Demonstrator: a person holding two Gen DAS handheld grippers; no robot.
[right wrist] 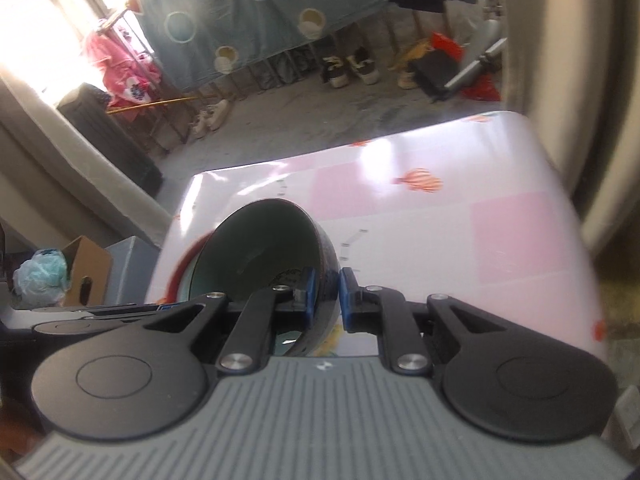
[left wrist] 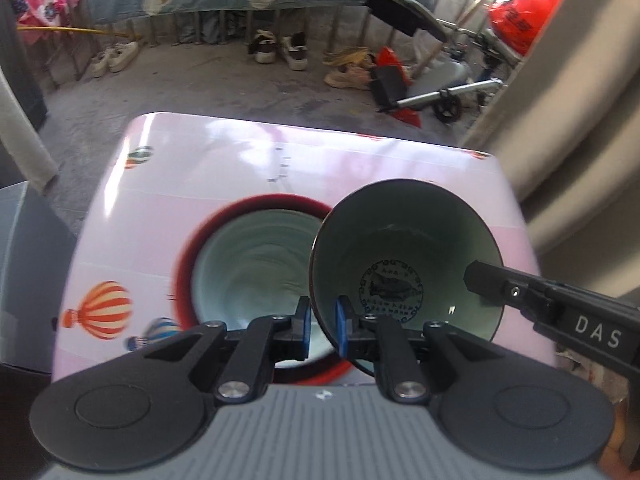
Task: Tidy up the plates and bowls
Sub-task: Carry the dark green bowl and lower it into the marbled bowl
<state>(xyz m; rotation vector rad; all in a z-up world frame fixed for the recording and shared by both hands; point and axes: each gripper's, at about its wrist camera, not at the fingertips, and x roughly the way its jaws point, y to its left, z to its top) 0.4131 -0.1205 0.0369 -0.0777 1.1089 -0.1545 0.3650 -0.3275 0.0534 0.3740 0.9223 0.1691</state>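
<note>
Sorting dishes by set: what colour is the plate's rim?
Red, around a pale blue-green centre; the plate shows best in the left wrist view.

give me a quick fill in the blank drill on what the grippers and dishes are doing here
1. Both the left gripper and the right gripper pinch the rim of the same dark ____.
2. The inside of that bowl is pale ____.
3. The plate beside the bowl has a ____ rim.
4. The tablecloth is printed with hot-air ____.

Missing words: bowl; green; red; balloons
</note>
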